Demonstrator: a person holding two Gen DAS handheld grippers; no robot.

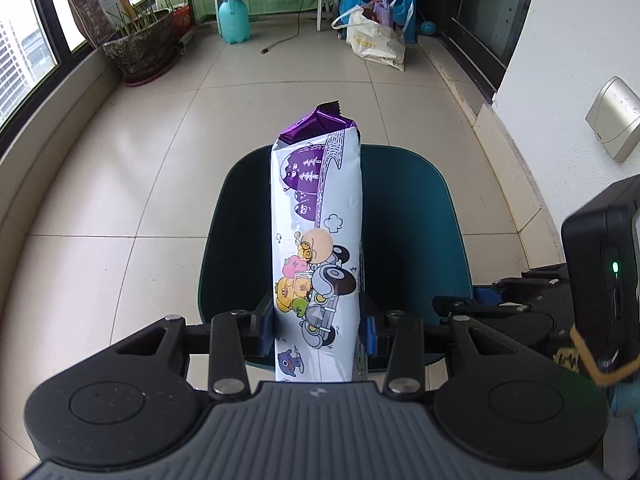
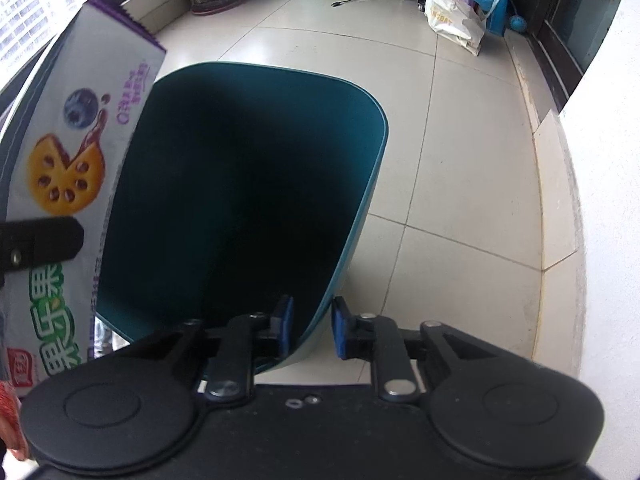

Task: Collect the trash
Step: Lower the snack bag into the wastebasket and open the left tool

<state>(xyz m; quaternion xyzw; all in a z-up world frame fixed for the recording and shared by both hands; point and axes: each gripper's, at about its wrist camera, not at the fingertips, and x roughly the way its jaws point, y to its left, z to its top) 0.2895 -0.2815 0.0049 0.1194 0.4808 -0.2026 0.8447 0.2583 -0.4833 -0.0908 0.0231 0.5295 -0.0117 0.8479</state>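
Clearly visible in the left wrist view, the snack packet (image 1: 318, 248) is a long white wrapper with a crimped purple foil end and cartoon figures on a small vehicle printed along its face; from the right wrist view its other side (image 2: 68, 168) shows a yellow biscuit picture, a blueberry and green lettering. The left gripper (image 1: 318, 326) is clamped on the packet's lower part, its blue pads pressed against both sides, holding it lengthwise above the teal bin (image 1: 404, 240). The right gripper (image 2: 312, 328) straddles the bin's near right wall (image 2: 352, 240), one blue finger inside and one outside; a narrow gap shows on the outer side, so I cannot tell whether it is truly pinching the wall. The bin's mouth is wide, with rounded corners, and its inside is dark. Pale floor tiles (image 1: 132, 184) lie bare on the left and beyond the bin, while a white wall (image 2: 600, 200) and its raised skirting run close along the right. Farther off stand a plant pot (image 1: 140, 50), a turquoise sprayer bottle (image 1: 234, 18) and a white shopping bag (image 1: 376, 38).
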